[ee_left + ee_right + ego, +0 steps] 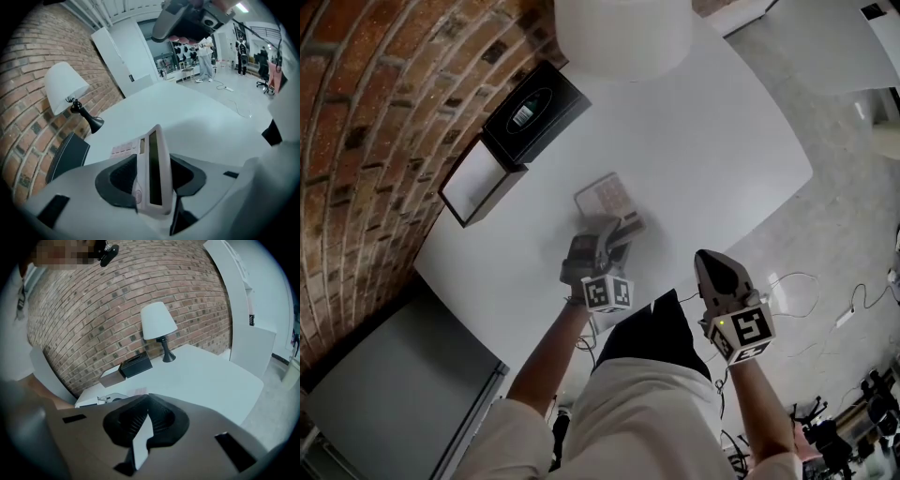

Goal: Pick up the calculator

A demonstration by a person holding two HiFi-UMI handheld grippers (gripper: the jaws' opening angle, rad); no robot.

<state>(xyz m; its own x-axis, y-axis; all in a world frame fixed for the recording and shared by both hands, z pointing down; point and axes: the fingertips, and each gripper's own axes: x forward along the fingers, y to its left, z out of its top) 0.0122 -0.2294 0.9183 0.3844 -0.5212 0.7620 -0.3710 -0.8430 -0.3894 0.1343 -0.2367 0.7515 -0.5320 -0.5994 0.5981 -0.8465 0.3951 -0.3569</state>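
Note:
A pale pink calculator (605, 197) lies near the middle of the white table (712, 141). My left gripper (600, 239) reaches over the table's near edge and has the calculator's near end between its jaws. In the left gripper view the calculator (152, 140) stands edge-on between the dark pads (123, 176), which press on both of its sides, so the left gripper (153, 164) is shut on it. My right gripper (708, 261) hangs off the table's near edge to the right. Its jaws are together with nothing in them, as the right gripper view (148, 398) shows.
A black tissue box (534, 112) and a white-topped box (478, 183) sit at the table's left side by the brick wall (366, 112). A white-shaded lamp (623, 33) stands at the far end. A grey cabinet (394, 394) is at the lower left. Cables (797, 291) lie on the floor.

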